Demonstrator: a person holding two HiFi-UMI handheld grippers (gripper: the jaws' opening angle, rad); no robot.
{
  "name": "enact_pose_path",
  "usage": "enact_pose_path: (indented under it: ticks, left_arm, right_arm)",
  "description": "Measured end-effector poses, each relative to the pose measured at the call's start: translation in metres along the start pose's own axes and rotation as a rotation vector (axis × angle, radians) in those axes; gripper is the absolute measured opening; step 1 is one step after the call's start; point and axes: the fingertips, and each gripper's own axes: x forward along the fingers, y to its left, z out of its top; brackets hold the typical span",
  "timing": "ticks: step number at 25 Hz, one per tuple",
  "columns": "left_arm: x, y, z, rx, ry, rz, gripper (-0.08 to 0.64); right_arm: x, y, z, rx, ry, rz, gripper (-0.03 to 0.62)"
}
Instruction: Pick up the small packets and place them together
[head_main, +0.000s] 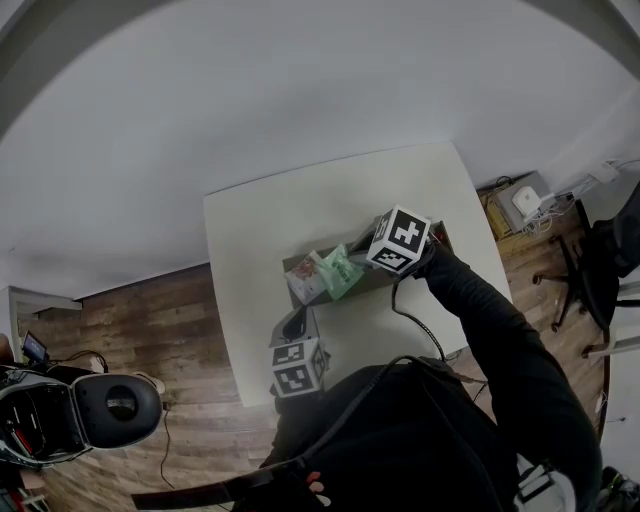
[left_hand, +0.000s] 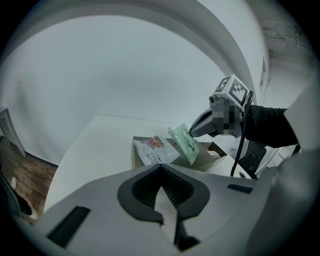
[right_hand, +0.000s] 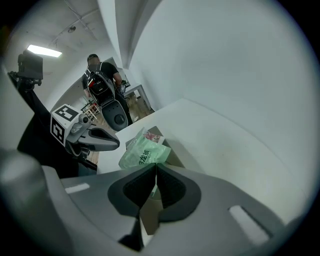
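Placing step — right gripper (right_hand: 153, 168), mid-frame, pinches my green packet (right_hand: 142, 154). Next: I release it beside the white packet (left_hand: 154, 150).

Two small packets are found at the left end of an open brown box (left_hand: 206, 160), which is set near the middle of the white table (head_main: 300, 215), well in from its edges. The white packet (left_hand: 154, 150) is laid printed face up over the box's left rim, with a pink picture near its top. The green packet (left_hand: 185, 144), pale with dark lettering, is held tilted just beside it. Its upper edge is pinched in the closed jaws of the right gripper (left_hand: 192, 133). Whether the two packets touch cannot be told.
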Motion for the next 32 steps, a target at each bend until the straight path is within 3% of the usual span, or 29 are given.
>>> enact_pose_path:
  ticks: [10,20,27,32]
  left_arm:
    - [0.0,0.002,-0.001,-0.009,0.005,-0.003,0.001]
    - [0.0,0.003,0.0,-0.01,0.007,-0.003,0.0]
    - [0.003,0.008,-0.002,-0.01,0.002,-0.002,0.001]
    - [0.003,0.007,-0.002,-0.005,0.009,-0.004,0.002]
  right_arm:
    - [0.02,0.004,0.002,-0.055,0.086,-0.035,0.015]
    - [0.023,-0.001,0.006,-0.056,0.076,-0.054,0.02]
    - [-0.005,-0.022,0.012,-0.064,0.004,-0.118,0.02]
    - [-0.055,-0.045,-0.007,-0.005,-0.064,-0.184,0.02]
